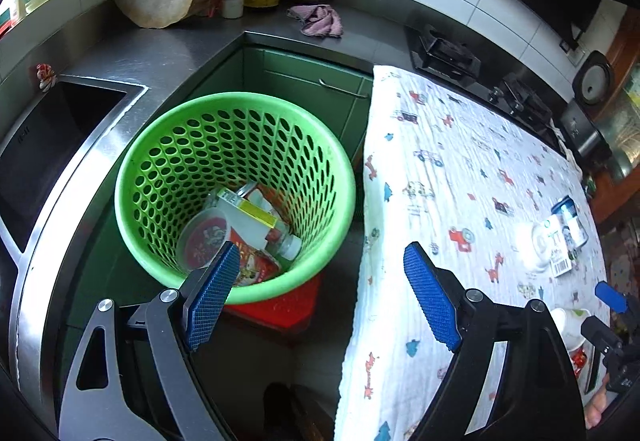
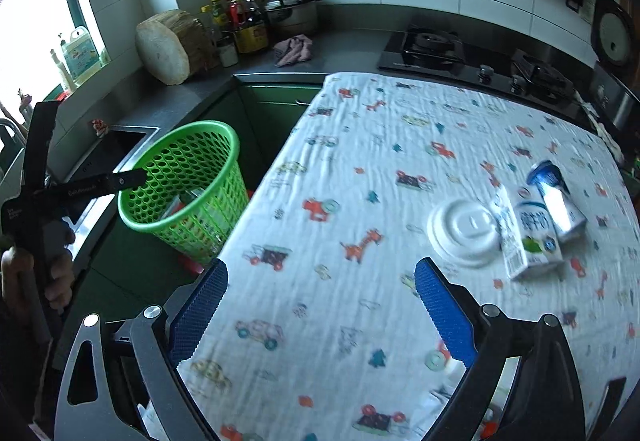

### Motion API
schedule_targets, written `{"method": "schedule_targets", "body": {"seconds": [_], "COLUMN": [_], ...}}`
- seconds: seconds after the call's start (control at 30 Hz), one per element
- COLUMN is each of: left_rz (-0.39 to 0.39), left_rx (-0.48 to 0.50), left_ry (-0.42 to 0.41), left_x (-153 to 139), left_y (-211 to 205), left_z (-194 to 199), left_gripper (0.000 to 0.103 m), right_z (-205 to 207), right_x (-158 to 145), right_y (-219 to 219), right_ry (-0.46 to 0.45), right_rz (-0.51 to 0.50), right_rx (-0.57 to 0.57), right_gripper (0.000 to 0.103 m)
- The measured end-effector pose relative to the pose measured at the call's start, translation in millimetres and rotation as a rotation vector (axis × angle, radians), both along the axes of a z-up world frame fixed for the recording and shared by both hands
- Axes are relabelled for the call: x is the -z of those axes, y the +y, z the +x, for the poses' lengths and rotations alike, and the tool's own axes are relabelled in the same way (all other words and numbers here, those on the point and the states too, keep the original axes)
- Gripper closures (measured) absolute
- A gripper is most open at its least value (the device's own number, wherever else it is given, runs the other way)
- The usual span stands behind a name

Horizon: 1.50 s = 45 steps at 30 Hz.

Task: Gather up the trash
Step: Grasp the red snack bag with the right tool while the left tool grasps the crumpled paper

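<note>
The green basket (image 1: 236, 197) has a wide open mouth, so there's a straight drop in from above, though packaging already covers its bottom. The draped desk (image 2: 360, 177) edge crowds its right side. On the desk, a white lid (image 2: 464, 231) and milk cartons (image 2: 532, 229) cluster far right; the cloth nearer the basket is bare.

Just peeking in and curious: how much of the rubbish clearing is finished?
Some is done: the green basket already holds a yellow box, a plastic bottle and wrappers. Nothing is in hand; the left gripper above the basket and the right gripper over the table both have open, empty jaws. Left on the tablecloth: two milk cartons and a white lid.
</note>
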<state>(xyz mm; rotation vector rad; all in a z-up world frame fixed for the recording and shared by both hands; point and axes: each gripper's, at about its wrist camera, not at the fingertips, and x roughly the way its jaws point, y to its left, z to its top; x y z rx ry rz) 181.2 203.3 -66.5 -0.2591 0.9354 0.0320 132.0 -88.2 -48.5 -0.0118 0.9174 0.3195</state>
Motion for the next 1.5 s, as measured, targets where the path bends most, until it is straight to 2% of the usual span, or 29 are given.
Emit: {"method": "schedule_targets", "body": {"seconds": [0.33, 0.57, 0.73, 0.8, 0.97, 1.13, 1.3, 1.5], "left_rz": [-0.004, -0.01, -0.014, -0.016, -0.032, -0.064, -0.048, -0.027], "left_rx": [0.114, 0.224, 0.292, 0.322, 0.402, 0.49, 0.591, 0.691], "left_ry": [0.005, 0.009, 0.017, 0.018, 0.036, 0.07, 0.079, 0.091], "left_x": [1, 2, 2, 2, 4, 8, 10, 16], "left_y": [-64, -113, -144, -156, -188, -219, -256, -296], "left_z": [-14, -27, -38, -43, -55, -66, -78, -86], "left_gripper": [0.02, 0.02, 0.02, 0.02, 0.02, 0.02, 0.02, 0.02], "right_z": [-70, -111, -125, -127, -122, -115, -120, -131], "right_x": [27, 53, 72, 79, 91, 102, 107, 102], "right_y": [-113, -168, -177, -179, -181, -184, -190, -196], "right_ry": [0.068, 0.14, 0.178, 0.188, 0.188, 0.21, 0.22, 0.209], "right_rz": [-0.045, -0.035, -0.022, 0.001, 0.022, 0.04, 0.074, 0.121], "right_rx": [0.217, 0.334, 0.349, 0.348, 0.351, 0.345, 0.344, 0.348], "right_gripper": [0.012, 0.012, 0.012, 0.017, 0.018, 0.03, 0.043, 0.052]}}
